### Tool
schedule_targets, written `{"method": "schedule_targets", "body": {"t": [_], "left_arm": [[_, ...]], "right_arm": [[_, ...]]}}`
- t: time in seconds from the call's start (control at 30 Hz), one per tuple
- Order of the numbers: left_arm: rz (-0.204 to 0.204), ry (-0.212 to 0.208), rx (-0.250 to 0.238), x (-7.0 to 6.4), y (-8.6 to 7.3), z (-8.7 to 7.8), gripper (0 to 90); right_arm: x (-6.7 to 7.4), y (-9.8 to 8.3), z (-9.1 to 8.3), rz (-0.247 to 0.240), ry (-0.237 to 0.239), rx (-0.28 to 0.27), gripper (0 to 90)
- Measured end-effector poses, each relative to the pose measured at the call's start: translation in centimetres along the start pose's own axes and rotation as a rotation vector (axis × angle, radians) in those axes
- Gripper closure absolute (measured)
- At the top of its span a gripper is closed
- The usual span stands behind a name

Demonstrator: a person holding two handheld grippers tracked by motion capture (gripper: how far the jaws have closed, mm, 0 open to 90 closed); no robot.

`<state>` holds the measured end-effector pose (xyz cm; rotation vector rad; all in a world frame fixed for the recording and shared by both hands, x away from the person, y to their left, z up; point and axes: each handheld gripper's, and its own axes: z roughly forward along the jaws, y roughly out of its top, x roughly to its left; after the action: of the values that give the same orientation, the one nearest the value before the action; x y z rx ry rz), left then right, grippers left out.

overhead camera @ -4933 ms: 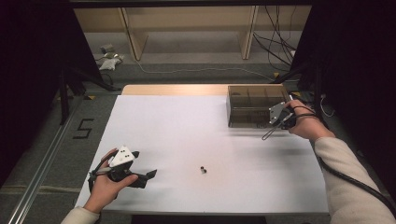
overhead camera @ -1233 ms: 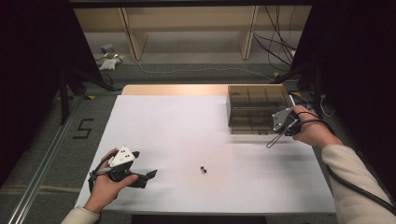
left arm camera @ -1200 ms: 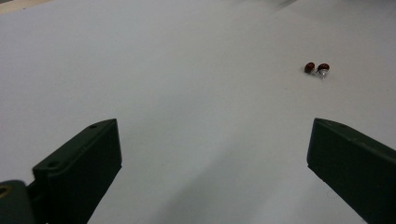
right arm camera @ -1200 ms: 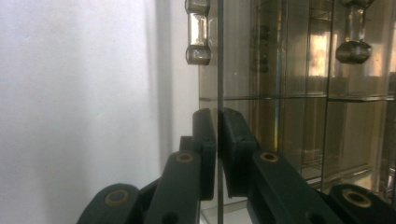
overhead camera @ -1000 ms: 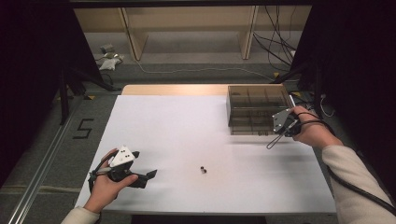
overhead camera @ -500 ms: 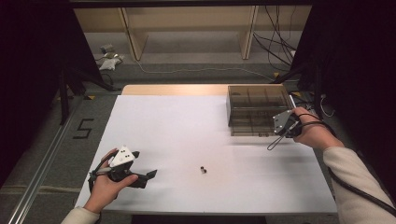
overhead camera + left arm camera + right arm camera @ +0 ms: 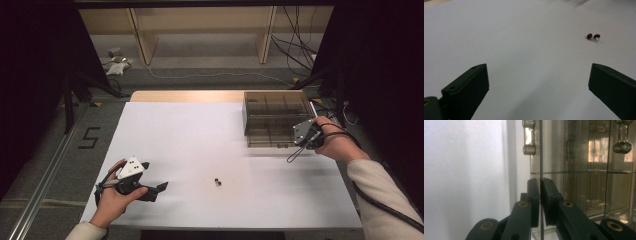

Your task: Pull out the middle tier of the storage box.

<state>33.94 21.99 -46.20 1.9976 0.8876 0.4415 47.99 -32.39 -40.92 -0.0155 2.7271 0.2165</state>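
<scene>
Right gripper (image 7: 539, 202) clamped on the clear lid (image 7: 540, 157) of the compartment box (image 7: 277, 120), opening in hand; left gripper (image 7: 537, 82) gaped, idle; next, swing lid fully.

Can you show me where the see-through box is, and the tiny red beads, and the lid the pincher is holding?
compartment box (image 7: 270, 112), high view, on its far divided trays.
red beads (image 7: 593, 36), left gripper view, on the pair.
lid (image 7: 540, 150), right gripper view, on its thin clear edge above the jaws.
</scene>
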Motion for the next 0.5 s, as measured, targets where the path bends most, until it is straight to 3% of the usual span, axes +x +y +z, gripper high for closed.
{"method": "schedule_targets", "body": {"t": [0.5], "left_arm": [[0.0, 0.0, 0.0, -0.01, 0.01, -0.01, 2.8]], "right_arm": [[0.3, 0.03, 0.02, 0.013, 0.008, 0.004, 85.6]]}}
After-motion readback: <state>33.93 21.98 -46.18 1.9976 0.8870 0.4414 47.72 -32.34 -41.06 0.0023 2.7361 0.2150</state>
